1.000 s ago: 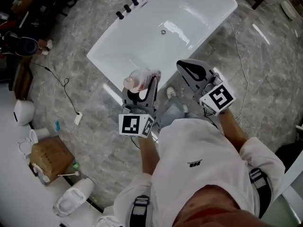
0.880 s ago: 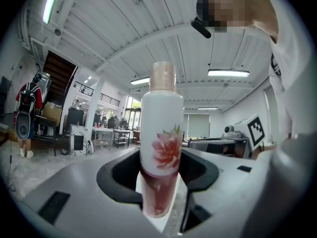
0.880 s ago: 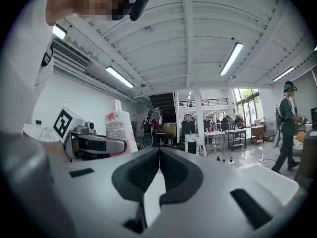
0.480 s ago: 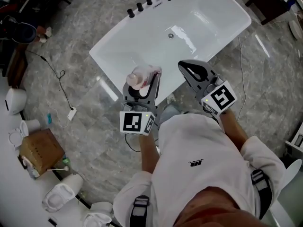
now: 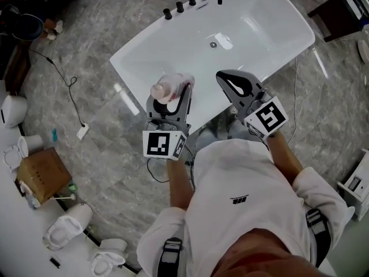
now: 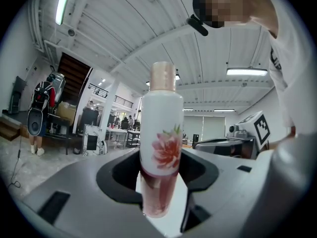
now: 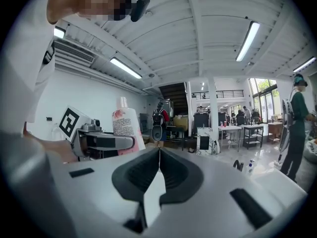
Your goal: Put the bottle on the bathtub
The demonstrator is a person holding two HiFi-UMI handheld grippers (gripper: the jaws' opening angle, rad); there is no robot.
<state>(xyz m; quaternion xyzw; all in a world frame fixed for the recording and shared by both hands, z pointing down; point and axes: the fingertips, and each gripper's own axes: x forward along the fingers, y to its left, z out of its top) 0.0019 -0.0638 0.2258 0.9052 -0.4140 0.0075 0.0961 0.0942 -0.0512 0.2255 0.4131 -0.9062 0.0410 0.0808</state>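
The bottle (image 5: 166, 89) is white with a pink flower and a pinkish cap. It stands upright between the jaws of my left gripper (image 5: 171, 101), which is shut on its lower part. In the head view it hangs over the near rim of the white bathtub (image 5: 253, 33). The left gripper view shows the bottle (image 6: 159, 133) close up in that gripper (image 6: 159, 185). My right gripper (image 5: 228, 79) is shut and holds nothing, level with the left one over the tub's near edge. In the right gripper view its jaws (image 7: 159, 152) meet, and the bottle (image 7: 126, 125) shows to the left.
Black taps (image 5: 192, 0) line the tub's far rim and a drain (image 5: 213, 45) sits in its floor. On the grey marble floor are a cable with a power strip (image 5: 82, 131), a cardboard box (image 5: 37, 175), white toilets (image 5: 66, 232) at lower left and another cable (image 5: 297, 97) at right.
The tub has drawn nearer, and both grippers now sit over its near rim. The left gripper still holds the bottle; the right one stays shut.
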